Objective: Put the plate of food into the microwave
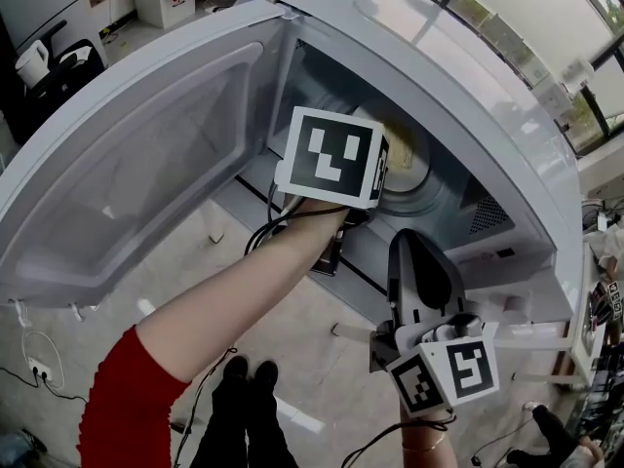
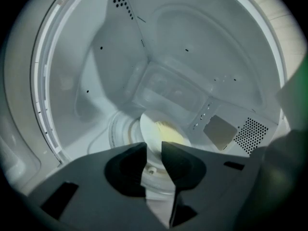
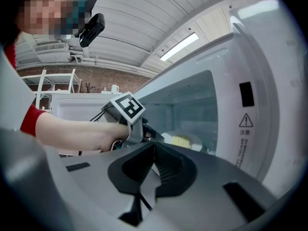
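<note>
The white plate [image 2: 153,129] carrying yellow food [image 2: 169,133] hangs inside the microwave cavity [image 2: 168,57], over the glass turntable [image 2: 121,129]. My left gripper [image 2: 153,152] is shut on the plate's near rim, which runs down between the two jaws. From the head view, the left arm reaches into the open microwave [image 1: 458,96], and the plate [image 1: 408,154] shows just past the marker cube [image 1: 331,159]. My right gripper [image 3: 154,147] is shut and empty, held outside in front of the microwave's right side [image 1: 424,266]. The plate of food [image 3: 185,141] also appears through the opening.
The microwave door [image 1: 136,174] stands swung wide to the left. A control panel with a warning label [image 3: 245,124] is on the microwave's right front. Vent holes [image 2: 251,134] mark the cavity's right wall. Cables hang below the left hand [image 1: 263,232].
</note>
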A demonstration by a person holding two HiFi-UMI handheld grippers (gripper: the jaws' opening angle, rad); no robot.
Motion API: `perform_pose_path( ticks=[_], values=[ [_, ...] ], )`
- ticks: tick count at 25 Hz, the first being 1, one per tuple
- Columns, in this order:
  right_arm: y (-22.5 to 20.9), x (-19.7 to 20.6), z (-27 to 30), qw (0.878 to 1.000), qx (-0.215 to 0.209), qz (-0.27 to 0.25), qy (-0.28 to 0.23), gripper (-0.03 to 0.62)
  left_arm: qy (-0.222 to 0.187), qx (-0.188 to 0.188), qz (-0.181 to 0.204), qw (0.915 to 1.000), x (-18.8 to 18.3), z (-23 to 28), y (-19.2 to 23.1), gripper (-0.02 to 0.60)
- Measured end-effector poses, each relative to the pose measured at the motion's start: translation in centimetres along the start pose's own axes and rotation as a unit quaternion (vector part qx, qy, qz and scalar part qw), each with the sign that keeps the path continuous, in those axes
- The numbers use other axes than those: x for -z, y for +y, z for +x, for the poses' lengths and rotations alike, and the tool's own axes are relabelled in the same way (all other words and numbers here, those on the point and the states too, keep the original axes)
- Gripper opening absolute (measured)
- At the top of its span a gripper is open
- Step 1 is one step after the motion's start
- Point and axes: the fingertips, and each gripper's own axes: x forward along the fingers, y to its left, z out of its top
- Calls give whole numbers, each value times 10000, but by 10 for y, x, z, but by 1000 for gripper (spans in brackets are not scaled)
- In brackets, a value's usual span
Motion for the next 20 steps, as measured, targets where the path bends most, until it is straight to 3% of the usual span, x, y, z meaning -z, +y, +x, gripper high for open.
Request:
perform_pose_path(
  ticks=[6, 10, 14, 20],
  values=[
    [-2, -5, 0, 10000, -27, 16, -19, 15, 93, -160, -255, 9995, -6, 3, 4, 92],
    [-1, -11, -2, 10000, -59, 17, -29, 15, 367, -297, -304, 9984, 2, 5, 4, 94],
    [-2, -17, -2, 9999, -79, -30, -62, 15, 125, -452, -354, 9983, -12, 9, 11, 95],
    [-7, -20, -4, 9999, -72, -41, -70, 15, 285, -436, -344, 9981, -8, 10, 8, 100]
  ],
)
